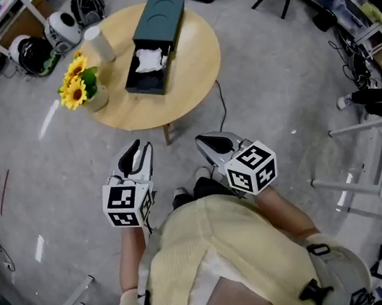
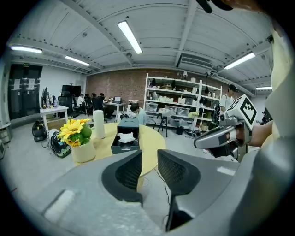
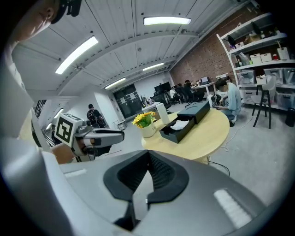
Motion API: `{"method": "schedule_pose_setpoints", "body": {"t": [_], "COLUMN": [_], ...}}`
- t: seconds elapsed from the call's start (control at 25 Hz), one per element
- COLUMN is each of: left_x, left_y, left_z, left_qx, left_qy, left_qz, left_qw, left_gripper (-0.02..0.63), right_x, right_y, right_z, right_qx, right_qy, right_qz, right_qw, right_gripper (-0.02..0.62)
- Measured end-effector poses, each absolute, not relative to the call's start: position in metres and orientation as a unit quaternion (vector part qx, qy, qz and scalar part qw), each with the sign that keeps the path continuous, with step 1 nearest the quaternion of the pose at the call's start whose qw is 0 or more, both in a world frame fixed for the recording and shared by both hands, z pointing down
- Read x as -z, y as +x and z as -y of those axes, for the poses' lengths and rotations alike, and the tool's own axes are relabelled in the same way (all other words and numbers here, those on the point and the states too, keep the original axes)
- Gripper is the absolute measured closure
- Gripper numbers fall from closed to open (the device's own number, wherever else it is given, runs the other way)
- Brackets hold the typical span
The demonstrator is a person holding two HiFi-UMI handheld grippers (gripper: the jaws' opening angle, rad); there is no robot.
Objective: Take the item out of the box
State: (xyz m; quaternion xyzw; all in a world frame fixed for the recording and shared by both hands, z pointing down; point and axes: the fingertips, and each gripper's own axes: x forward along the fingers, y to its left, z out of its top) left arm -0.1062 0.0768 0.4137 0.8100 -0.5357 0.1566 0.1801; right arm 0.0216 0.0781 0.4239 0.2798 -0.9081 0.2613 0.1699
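Plainly, the white item lies crumpled in the open half of the dark box, and what it is made of we cannot tell. The box stands on the round wooden table, its long axis running from the table's far edge toward the near edge, slanted a little to our left. The open half with the item is the end nearer us. A pot of sunflowers stands at the table's left edge, and a white cylinder stands between it and the far edge, both beside the box but apart from it. Both tools hang on our side of the table over bare floor, well apart from the box. Our left gripper has its jaws spread with nothing between them. Our right gripper has its jaws pressed together on nothing. We judge the left one the better placed, since it sits almost in line with the box's open end and is ready to take the item, while the right sits off to the side.
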Motion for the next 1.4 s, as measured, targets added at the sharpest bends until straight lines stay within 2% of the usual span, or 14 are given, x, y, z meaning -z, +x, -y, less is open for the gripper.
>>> {"method": "schedule_pose_setpoints", "body": {"t": [0.36,0.8,1.04,1.4], "left_x": [-0.42,-0.437,-0.433,-0.452], "left_y": [-0.082,-0.087,-0.083,-0.087], "left_z": [-0.049,-0.019,0.027,0.081], "left_qx": [-0.229,-0.491,-0.492,-0.492], "left_qy": [0.8,0.747,0.753,0.774], "left_qz": [0.536,0.447,0.427,0.393], "left_qw": [0.142,-0.036,-0.088,-0.071], "left_gripper": [0.453,0.443,0.443,0.443], "right_x": [-0.433,-0.444,-0.45,-0.459], "right_y": [0.04,0.046,0.054,0.047], "right_z": [-0.055,-0.042,-0.022,0.025], "right_qx": [-0.262,-0.281,-0.29,-0.306], "right_qy": [0.255,0.247,0.272,0.297], "right_qz": [0.916,0.913,0.903,0.888], "right_qw": [0.168,0.161,0.161,0.17], "right_gripper": [0.592,0.592,0.592,0.592]}}
